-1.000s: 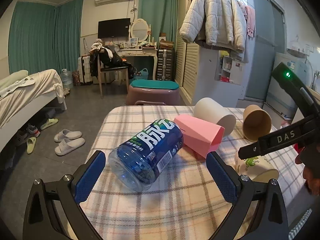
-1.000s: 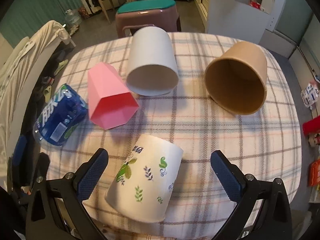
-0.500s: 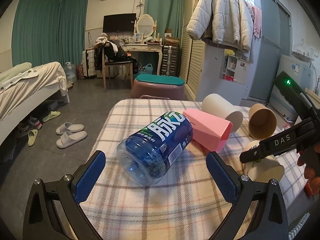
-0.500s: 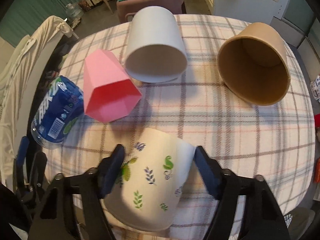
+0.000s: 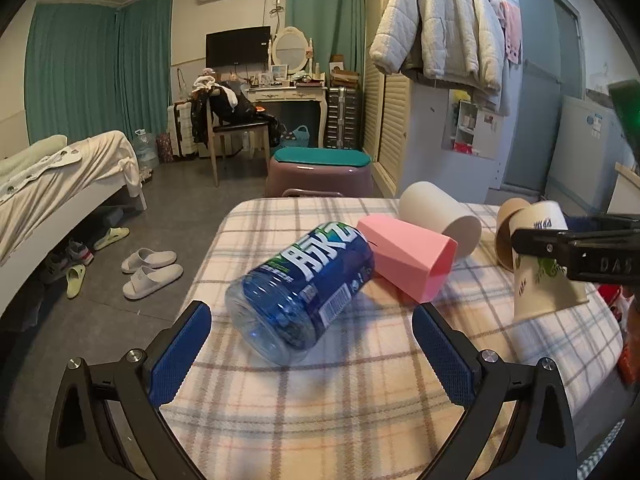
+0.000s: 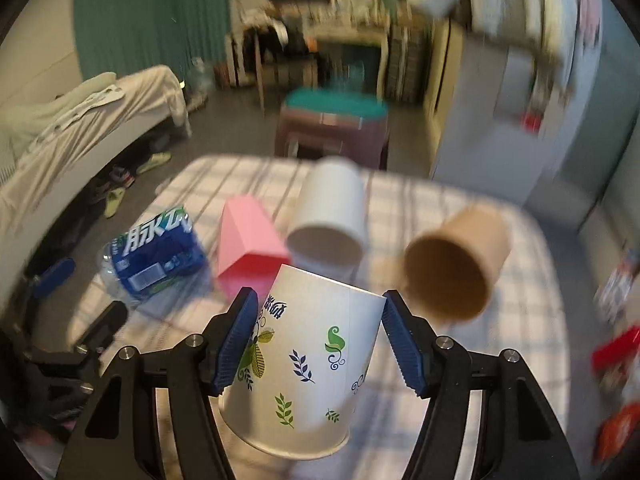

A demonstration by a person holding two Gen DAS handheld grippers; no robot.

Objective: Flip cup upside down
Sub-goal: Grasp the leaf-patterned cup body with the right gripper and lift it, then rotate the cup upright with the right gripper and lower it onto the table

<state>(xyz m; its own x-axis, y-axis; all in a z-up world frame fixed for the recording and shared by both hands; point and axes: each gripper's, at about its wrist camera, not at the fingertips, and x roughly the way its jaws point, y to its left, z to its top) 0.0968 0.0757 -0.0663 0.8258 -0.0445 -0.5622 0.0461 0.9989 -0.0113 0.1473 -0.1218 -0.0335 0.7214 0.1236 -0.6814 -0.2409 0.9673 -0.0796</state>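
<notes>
My right gripper (image 6: 316, 336) is shut on a white paper cup with a leaf print (image 6: 308, 372). The cup is tilted, its closed base pointing away and up and its wide rim down toward me. In the left wrist view the same leaf-print cup (image 5: 540, 280) stands base-up at the table's right side, with the right gripper's black finger across it. My left gripper (image 5: 312, 356) is open and empty, low over the table's near edge, facing a blue plastic bottle (image 5: 304, 288) that lies on its side.
On the plaid tablecloth (image 5: 340, 408) lie a pink faceted cup (image 5: 408, 256), a plain white cup (image 5: 440, 216) and a brown paper cup (image 6: 456, 264), all on their sides. A purple stool (image 5: 320, 176) stands behind the table, a bed (image 5: 60, 184) at the left.
My right gripper closed on the leaf-print cup, lifted it off its side and swung it base-up, with motion blur. The left gripper stayed open and shifted slightly.
</notes>
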